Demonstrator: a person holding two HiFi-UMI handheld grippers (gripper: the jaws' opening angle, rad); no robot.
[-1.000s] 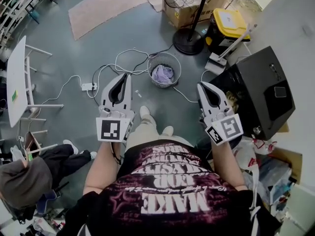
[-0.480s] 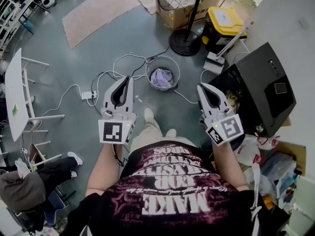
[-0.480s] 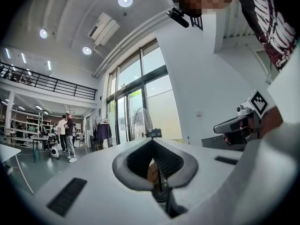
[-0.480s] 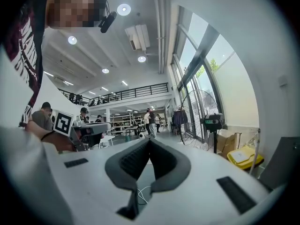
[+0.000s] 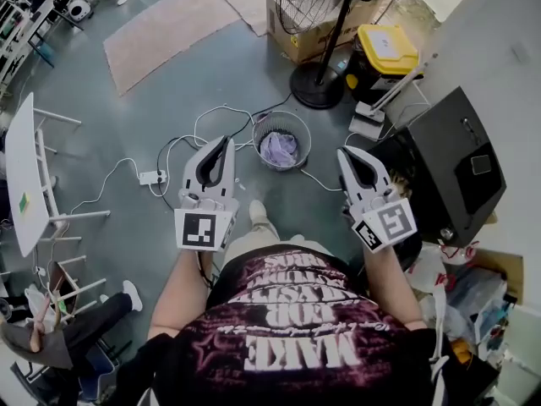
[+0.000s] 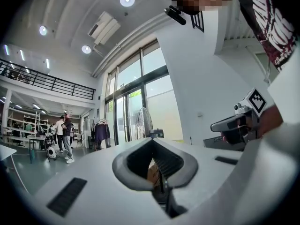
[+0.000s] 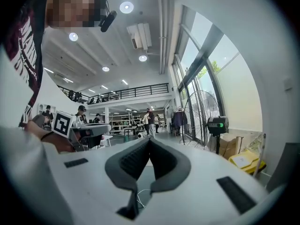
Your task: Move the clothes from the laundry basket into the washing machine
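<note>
Head view: with left gripper [image 5: 223, 142] and right gripper [image 5: 346, 154] empty, jaws pressed together, step to basket [image 5: 257, 136], spread jaws, dip onto clothes [image 5: 280, 149], pinch deep, swing right to washer [image 5: 448, 167].

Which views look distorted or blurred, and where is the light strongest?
Head view: sharp, evenly lit, edges bent by the wide lens. Left gripper view: round dark border, bright windows, jaws soft. Right gripper view: same border, ceiling lamps glare slightly.

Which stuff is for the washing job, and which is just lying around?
For the job: laundry basket, the purple clothes in it, the black washing machine.
Just lying about: fan, yellow-lidded box, cardboard box, power strip, rug.
</note>
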